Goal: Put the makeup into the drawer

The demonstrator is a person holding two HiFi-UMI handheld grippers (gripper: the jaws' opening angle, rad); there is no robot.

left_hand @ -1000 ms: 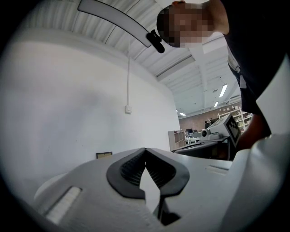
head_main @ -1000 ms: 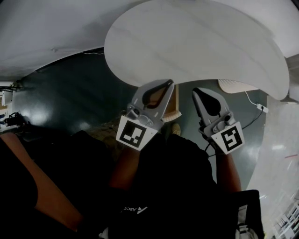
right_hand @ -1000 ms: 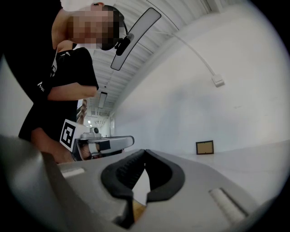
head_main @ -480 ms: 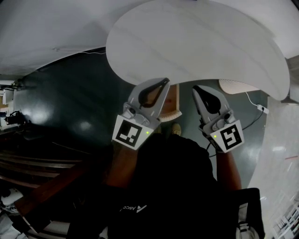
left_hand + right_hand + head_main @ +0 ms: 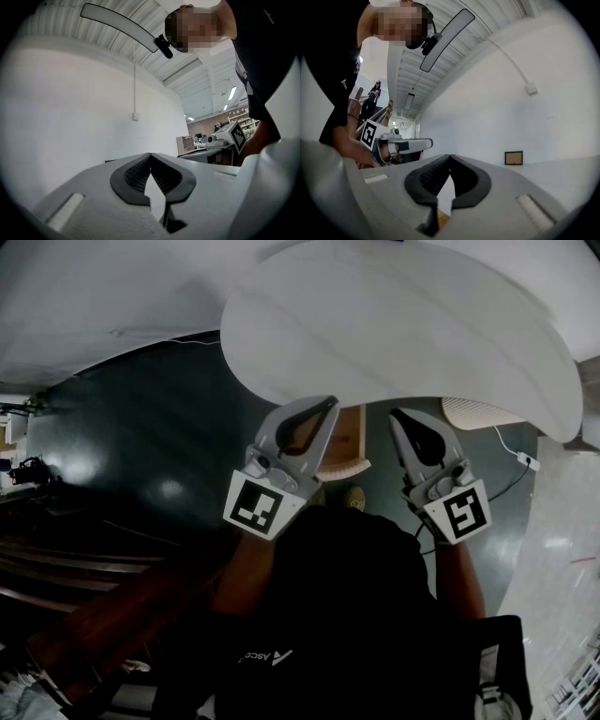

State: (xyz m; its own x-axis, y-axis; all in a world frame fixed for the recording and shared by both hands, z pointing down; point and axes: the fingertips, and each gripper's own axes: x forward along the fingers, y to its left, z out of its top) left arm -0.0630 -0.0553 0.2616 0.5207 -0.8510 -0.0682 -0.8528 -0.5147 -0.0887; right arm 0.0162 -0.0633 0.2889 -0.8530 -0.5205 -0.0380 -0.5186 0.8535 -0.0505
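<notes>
Hardly anything has been moved: the left gripper (image 5: 328,406) and right gripper (image 5: 395,414) are kept shut and empty near the white table (image 5: 394,324), as no makeup is seen.

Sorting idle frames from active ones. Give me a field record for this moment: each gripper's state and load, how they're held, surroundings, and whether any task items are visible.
left gripper: jaws together, nothing between them
right gripper: jaws together, nothing between them
pose: both held about level, side by side in front of the person, apart from each other
ahead: white round table, neither gripper touching it
below: dark floor; wooden object partly under the table edge, too hidden to identify
makeup: not visible in any view
drawer: not visible in any view
task status: no item picked up
</notes>
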